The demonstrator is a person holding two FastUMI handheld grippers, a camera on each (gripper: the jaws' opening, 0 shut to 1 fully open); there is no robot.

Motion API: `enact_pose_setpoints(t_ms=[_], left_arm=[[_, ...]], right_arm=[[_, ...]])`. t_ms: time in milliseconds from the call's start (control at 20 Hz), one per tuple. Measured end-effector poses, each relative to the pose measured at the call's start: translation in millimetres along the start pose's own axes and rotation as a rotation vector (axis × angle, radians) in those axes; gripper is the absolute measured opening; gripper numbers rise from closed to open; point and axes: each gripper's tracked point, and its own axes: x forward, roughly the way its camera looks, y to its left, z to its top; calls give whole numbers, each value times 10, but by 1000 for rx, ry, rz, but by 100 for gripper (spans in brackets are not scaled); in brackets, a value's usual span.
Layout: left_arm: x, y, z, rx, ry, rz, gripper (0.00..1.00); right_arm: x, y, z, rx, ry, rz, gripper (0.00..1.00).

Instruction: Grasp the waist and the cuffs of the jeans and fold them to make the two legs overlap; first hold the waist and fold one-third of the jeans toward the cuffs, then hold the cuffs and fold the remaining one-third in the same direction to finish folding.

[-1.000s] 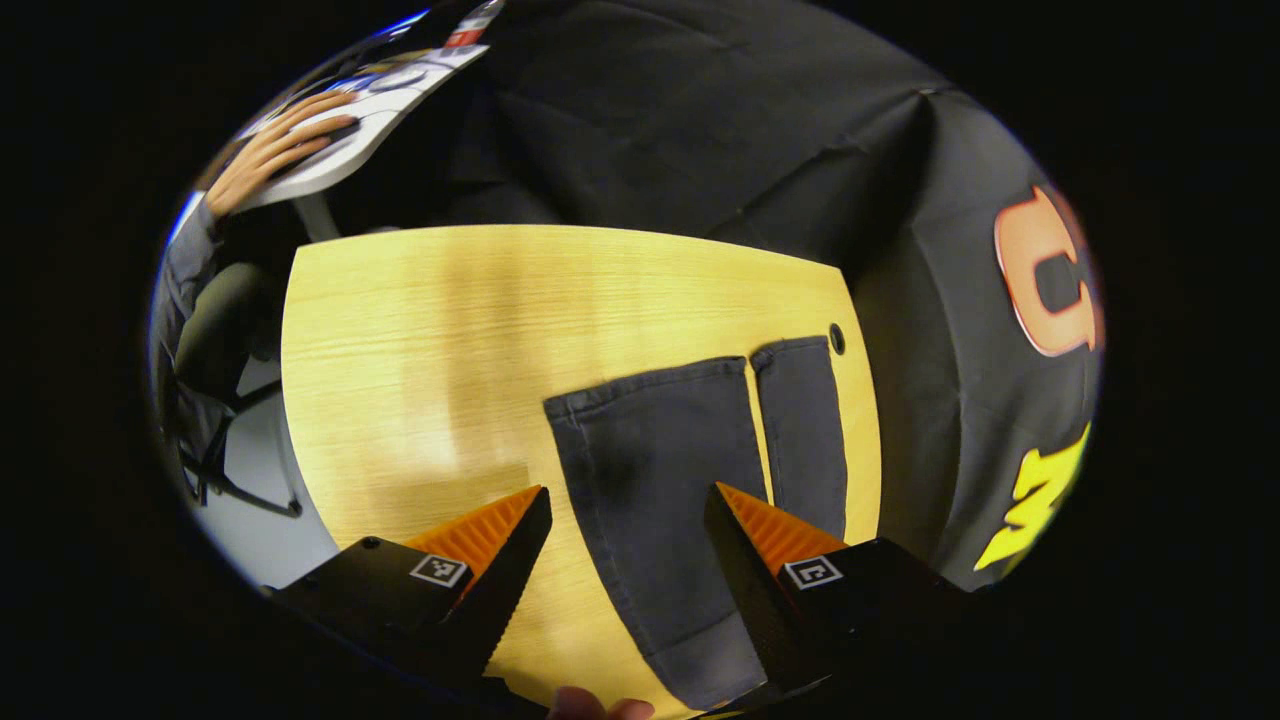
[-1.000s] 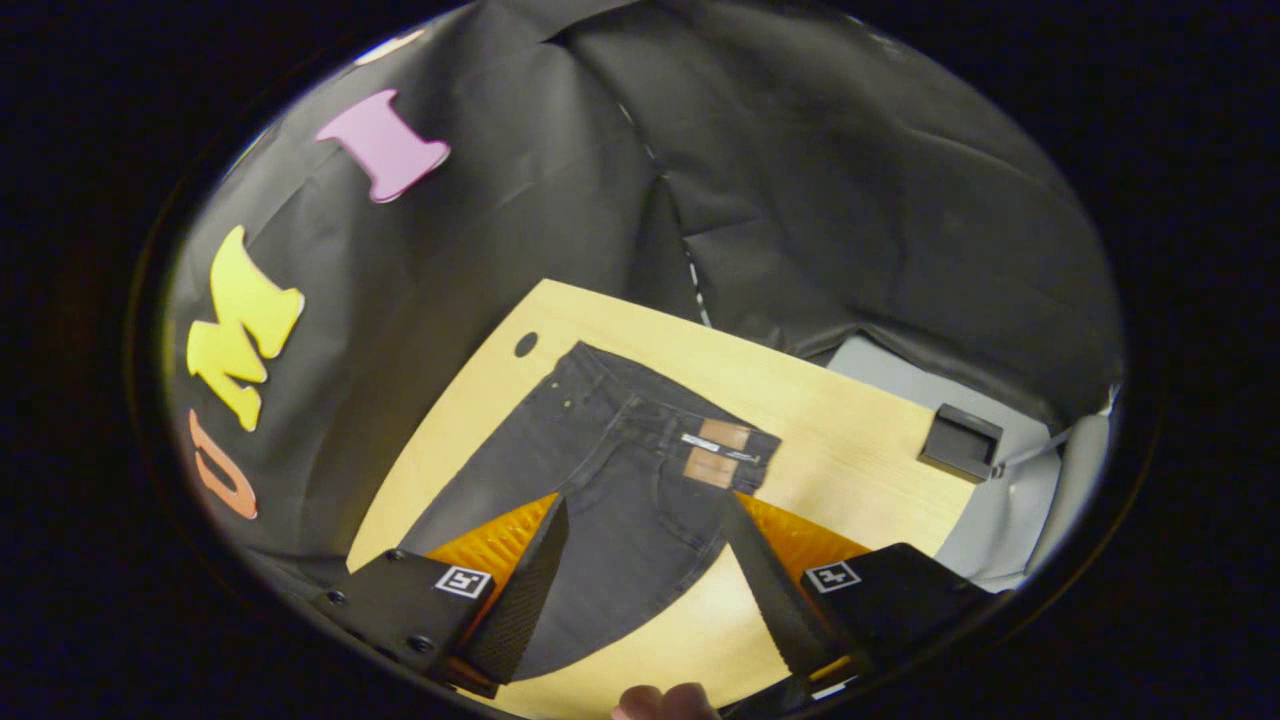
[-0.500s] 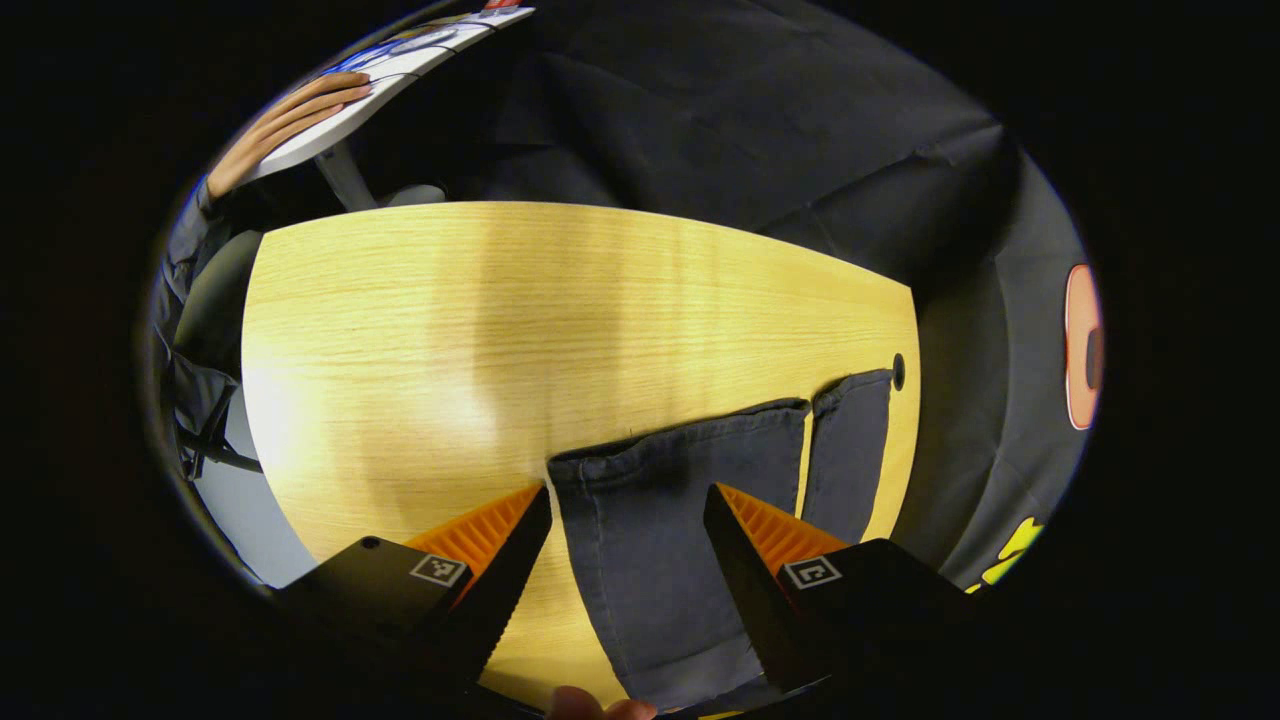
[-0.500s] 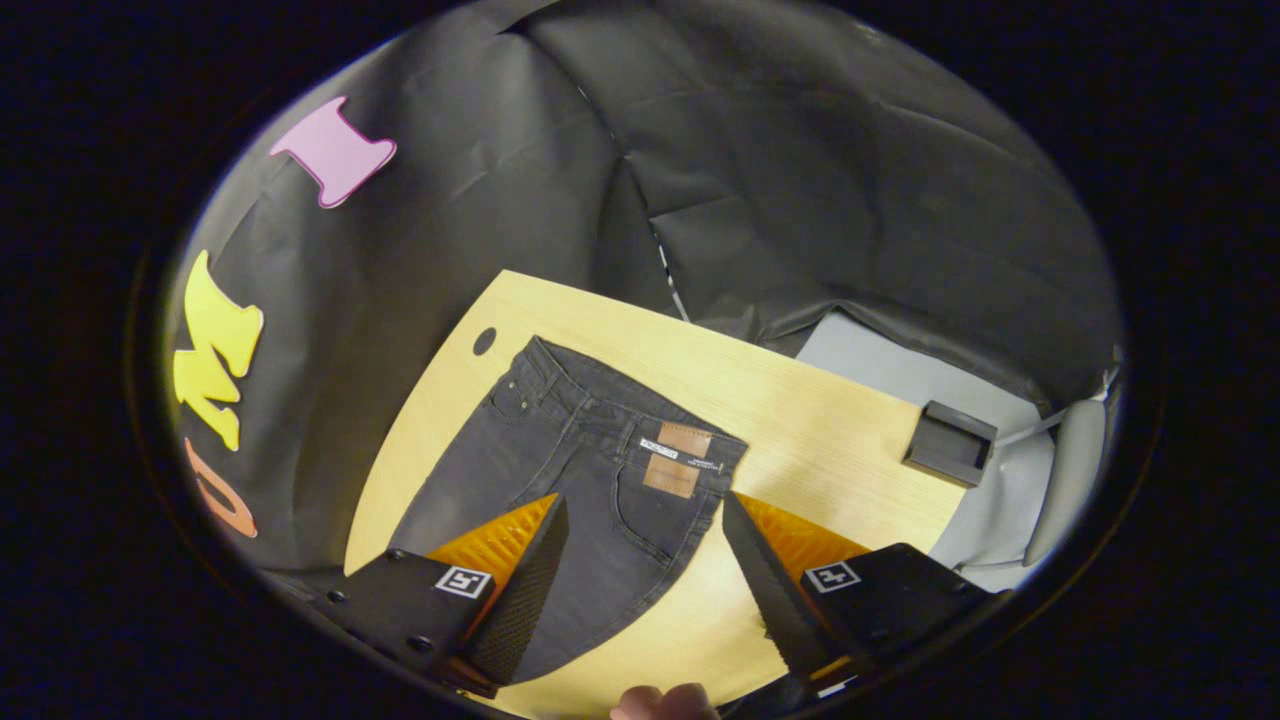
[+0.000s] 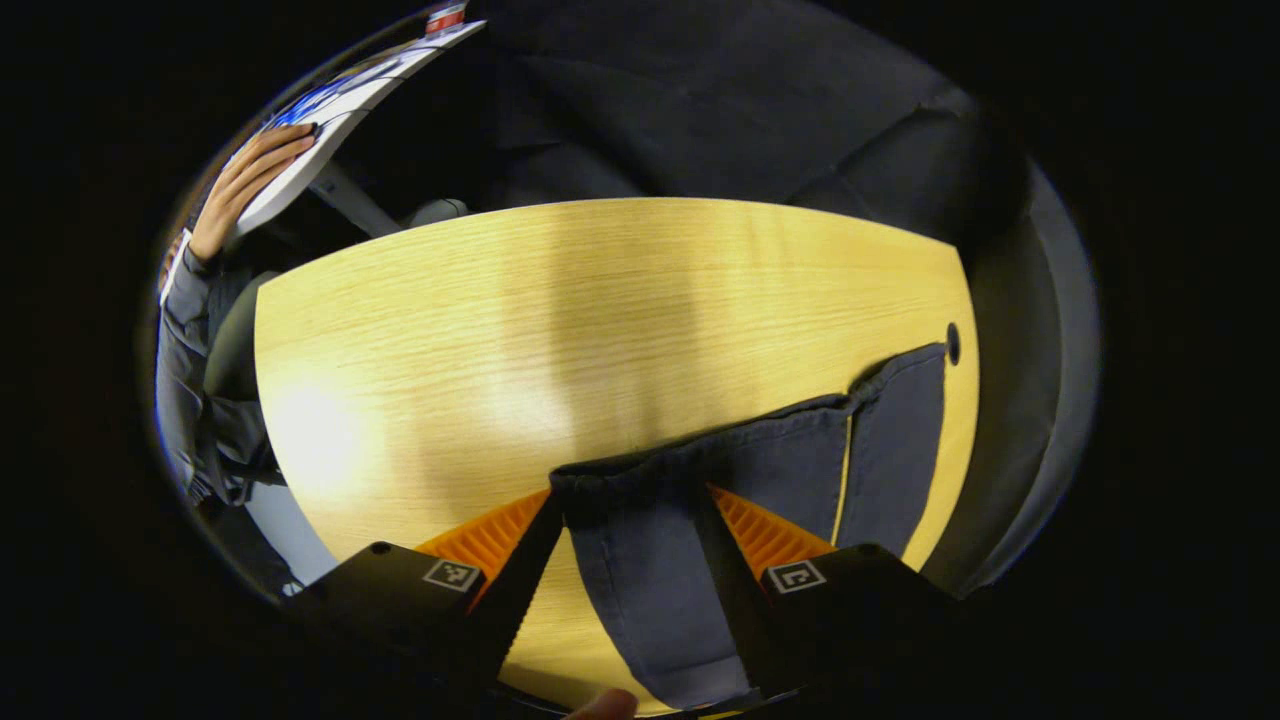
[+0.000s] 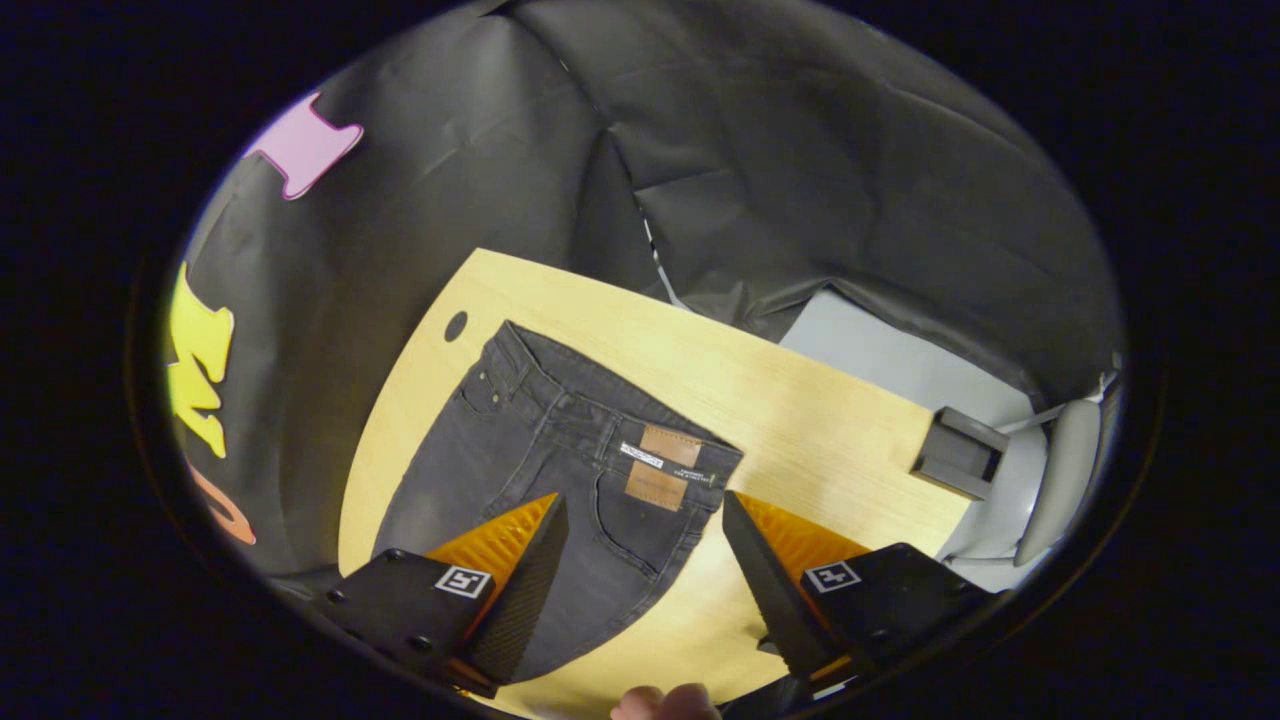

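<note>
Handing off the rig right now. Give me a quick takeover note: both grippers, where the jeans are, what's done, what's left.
Left gripper: open, straddling the near leg's cuff, not clamped.
Right gripper: open, hovering at the waist by the tan patches, holding nothing.
Jeans: flat on the table, legs side by side.
Done: no fold.
Left: grip cuff and waist, overlap the legs, then both thirds.

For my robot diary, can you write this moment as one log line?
dark grey denim jeans: flat, unfolded | left gripper: open at cuff | right gripper: open near waist
</note>
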Motion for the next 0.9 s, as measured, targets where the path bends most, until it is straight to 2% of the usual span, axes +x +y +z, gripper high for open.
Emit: enact_pose_setpoints(t_ms=[50,100,150,200,250,300,350,400,550,650,750,900], left_arm=[[16,44,9,3,-3,33,84],[25,87,15,2,-7,61,74],[29,120,14,-2,-9,81,67],[30,132,13,-4,-8,89,53],[33,131,9,-5,-9,80,55],[37,96,3,-12,-8,51,37],[32,55,17,-33,-8,19,41],[21,6,4,-64,-9,-15,22],[-14,-57,-45,-154,-4,-112,11],[10,-49,-40,-186,1,-143,7],[-8,-43,-33,-196,5,-155,6],[-1,-34,-25,-191,7,-153,6]], right_arm=[[49,-3,-4,4,15,2,98],[83,-20,-2,6,28,-1,98],[121,-39,-5,7,42,2,97],[155,-66,-4,12,53,2,98],[193,-100,11,28,60,4,98],[234,-136,32,55,68,6,98],[263,-168,47,88,77,11,98],[299,-197,81,126,81,18,98],[368,-224,147,276,103,56,98],[457,-279,126,333,122,52,98],[505,-235,81,348,138,59,98],[564,-160,114,284,116,39,96]])
